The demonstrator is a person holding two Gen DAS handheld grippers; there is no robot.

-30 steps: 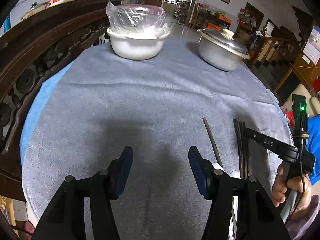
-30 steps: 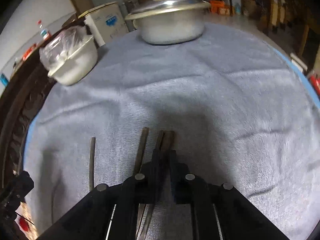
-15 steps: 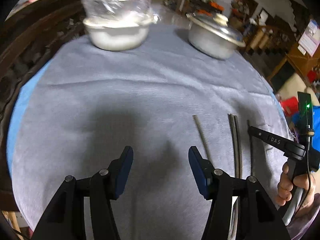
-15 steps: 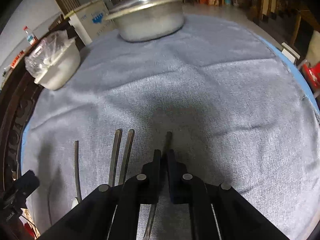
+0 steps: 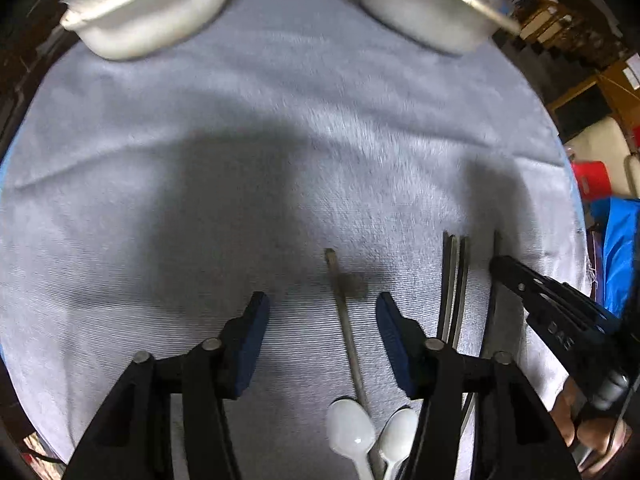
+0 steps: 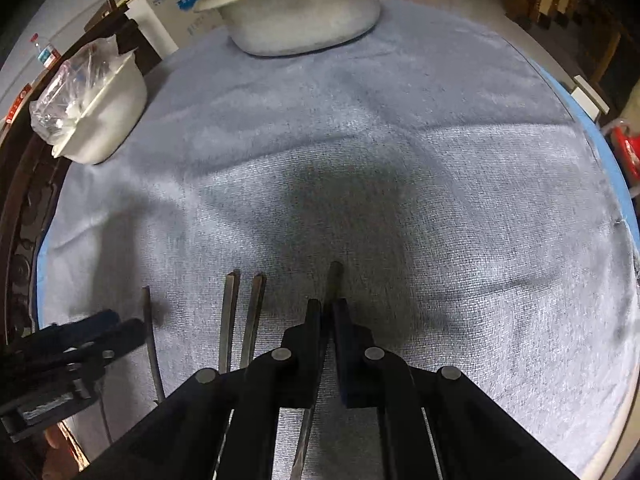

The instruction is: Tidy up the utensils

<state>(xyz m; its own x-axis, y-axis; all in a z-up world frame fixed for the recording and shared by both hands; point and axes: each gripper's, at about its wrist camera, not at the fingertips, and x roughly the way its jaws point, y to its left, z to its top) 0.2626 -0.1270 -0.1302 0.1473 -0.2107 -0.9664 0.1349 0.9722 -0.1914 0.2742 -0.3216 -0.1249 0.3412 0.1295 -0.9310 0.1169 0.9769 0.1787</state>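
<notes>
Sorting is only partly done, judging by how the utensils are lying on the grey-clothed worktop [image 5: 280,100]. In the left wrist view, starting at the lower left, the left tool [image 5: 322,330] is pointing steeply down with its jaws closing, and a single dark chopstick [image 5: 345,312] is lying between the blue pads [image 5: 252,332], which are not yet pressing on it. Just below it, at the bottom centre, two white spoons [image 5: 352,436] are resting side by side, apparently already grouped. Further right, a pair of chopsticks [image 5: 454,280] is lying parallel and close together, looking like a finished set. At the lower right, the right tool [image 5: 496,260] is coming in, with a hand [image 5: 592,436] behind it.

In the right wrist view, the loose chopstick is sitting at the lower left beside the other tool, the pair is just right of it, and in the lower middle the right tool [image 6: 328,308] is clenched on another chopstick [image 6: 334,276], its tip poking out past the pads. A white bowl [image 6: 108,116] and a metal pot [image 6: 304,16] are standing well apart from all this, at the top.

What seems left: matching the gripped stick with the loose one, then tidying the spoons.
</notes>
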